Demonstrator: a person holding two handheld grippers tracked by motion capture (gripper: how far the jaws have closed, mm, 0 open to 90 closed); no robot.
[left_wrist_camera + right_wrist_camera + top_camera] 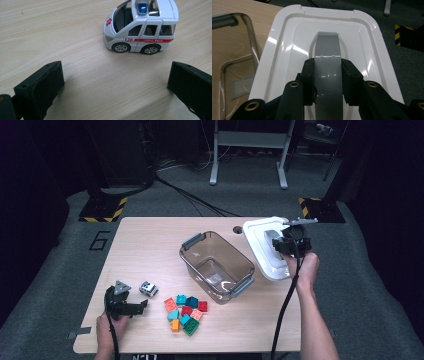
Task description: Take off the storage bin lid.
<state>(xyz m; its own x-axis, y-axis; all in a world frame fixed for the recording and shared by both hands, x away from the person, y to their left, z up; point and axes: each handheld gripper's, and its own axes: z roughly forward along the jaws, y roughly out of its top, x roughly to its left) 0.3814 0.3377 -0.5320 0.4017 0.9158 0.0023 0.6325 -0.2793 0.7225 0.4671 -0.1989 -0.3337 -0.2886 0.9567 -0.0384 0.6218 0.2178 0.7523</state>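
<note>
Right tongs clamp the glossy white lid's grey handle; left tongs gape empty.

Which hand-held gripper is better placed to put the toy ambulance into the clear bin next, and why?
The left hand-held gripper: its jaws stand open with the toy ambulance just ahead. The right hand-held gripper is shut on the white lid's grey handle, beyond the clear bin.

bare table left of bin, bricks crowding front
</note>
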